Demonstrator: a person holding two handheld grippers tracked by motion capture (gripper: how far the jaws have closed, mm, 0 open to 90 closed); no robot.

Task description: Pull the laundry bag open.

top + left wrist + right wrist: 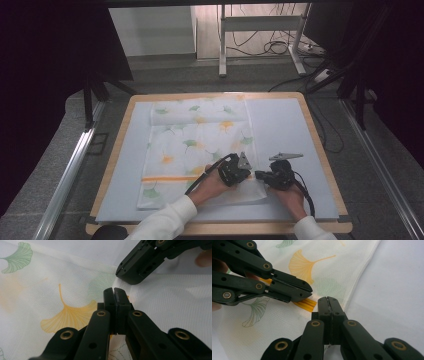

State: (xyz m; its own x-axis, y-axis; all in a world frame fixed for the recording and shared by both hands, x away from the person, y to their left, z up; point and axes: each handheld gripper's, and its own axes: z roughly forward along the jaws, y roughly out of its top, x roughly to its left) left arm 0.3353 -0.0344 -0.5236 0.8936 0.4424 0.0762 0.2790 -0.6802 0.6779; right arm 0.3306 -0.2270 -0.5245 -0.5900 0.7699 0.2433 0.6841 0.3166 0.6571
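Note:
A white cloth (190,145) printed with green and yellow ginkgo leaves lies flat on a pale mat (282,130), its far end folded over. An orange stripe (167,178) crosses it near the front. My left gripper (248,175) is shut, its tips (114,291) low over the cloth (62,315) by its right hem. My right gripper (258,175) is shut too, tips (327,299) at the hem where the stripe (305,304) ends. The two point at each other, almost touching. I see no cloth pinched between either pair of jaws.
The mat covers a wooden tabletop (320,150). Bare mat lies right of the cloth (392,290) and along its left side. Metal rails (65,175) run beside the table, and a desk frame with cables (260,45) stands beyond it.

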